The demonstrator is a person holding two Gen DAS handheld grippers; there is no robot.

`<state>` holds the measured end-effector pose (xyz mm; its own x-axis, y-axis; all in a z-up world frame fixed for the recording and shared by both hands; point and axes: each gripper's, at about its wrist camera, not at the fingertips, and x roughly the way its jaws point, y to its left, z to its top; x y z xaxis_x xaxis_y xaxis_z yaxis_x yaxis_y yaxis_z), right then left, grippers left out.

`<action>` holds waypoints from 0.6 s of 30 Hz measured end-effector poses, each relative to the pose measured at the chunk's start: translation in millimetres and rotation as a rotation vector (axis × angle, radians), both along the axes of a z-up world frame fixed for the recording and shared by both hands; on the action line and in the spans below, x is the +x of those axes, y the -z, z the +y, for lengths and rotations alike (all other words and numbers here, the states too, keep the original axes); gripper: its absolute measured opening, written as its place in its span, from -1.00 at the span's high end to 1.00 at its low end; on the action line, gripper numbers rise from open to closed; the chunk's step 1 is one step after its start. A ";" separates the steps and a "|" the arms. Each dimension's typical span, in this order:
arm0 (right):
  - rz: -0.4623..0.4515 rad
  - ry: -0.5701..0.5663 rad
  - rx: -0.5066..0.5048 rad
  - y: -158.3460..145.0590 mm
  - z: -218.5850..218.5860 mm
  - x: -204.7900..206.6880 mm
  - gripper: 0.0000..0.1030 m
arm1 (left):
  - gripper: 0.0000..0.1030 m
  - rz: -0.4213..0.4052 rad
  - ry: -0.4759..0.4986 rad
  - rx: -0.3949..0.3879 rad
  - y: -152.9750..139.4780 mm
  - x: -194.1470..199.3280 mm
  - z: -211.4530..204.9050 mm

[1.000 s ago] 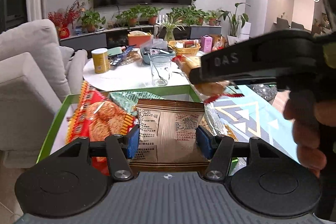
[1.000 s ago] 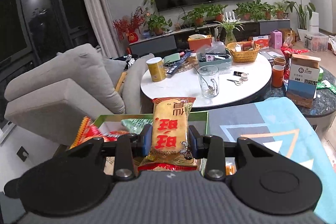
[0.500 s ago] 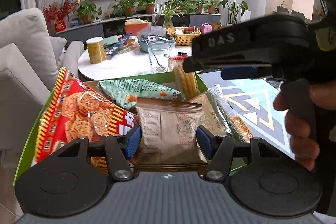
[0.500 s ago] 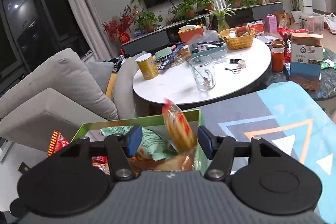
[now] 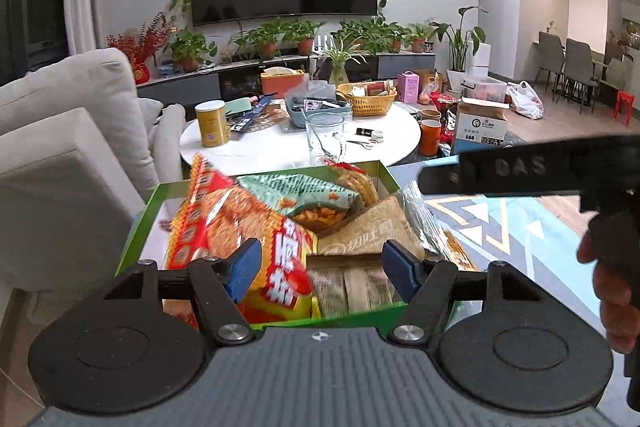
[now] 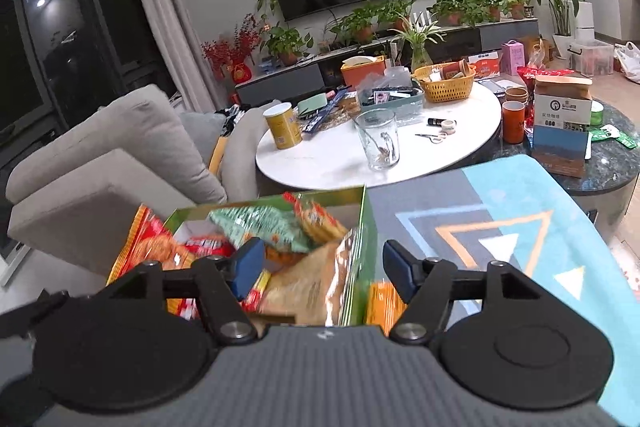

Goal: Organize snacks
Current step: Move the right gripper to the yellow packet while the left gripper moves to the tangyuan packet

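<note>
A green box [image 5: 387,175] holds several snack packs: a red cracker bag [image 5: 236,223], a green bag [image 5: 304,193], a brown striped pack [image 5: 352,287] and a tan bread pack [image 5: 372,231]. My left gripper [image 5: 320,267] is open above the near end of the box, empty. My right gripper [image 6: 322,267] is open and empty over the box's right wall [image 6: 366,223]. The yellow-red cracker pack [image 6: 316,221] lies in the box's far corner. An orange pack [image 6: 380,301] lies outside, right of the box. The right gripper's body [image 5: 520,169] crosses the left wrist view.
The box stands on a blue and grey patterned cloth [image 6: 500,227]. Behind it is a round white table [image 6: 360,155] with a glass mug [image 6: 378,139], a yellow can [image 6: 283,126] and a wicker basket [image 6: 444,83]. A grey sofa [image 6: 120,155] is at the left.
The right gripper opened and dropped the yellow-red cracker pack into the box. The left gripper opened and let go of the brown striped pack, which now lies in the box.
</note>
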<state>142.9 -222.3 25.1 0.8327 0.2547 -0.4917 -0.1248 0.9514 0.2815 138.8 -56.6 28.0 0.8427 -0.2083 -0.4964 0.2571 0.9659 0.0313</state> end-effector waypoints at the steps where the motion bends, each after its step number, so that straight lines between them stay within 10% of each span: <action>1: 0.001 -0.005 -0.005 0.5 -0.5 -4.4 0.10 | -0.25 0.000 -0.003 0.000 -1.0 -5.9 2.4; 18: 0.033 -0.102 -0.044 19.2 6.3 -88.9 0.09 | -0.26 0.044 -0.068 -0.010 9.4 -90.5 30.4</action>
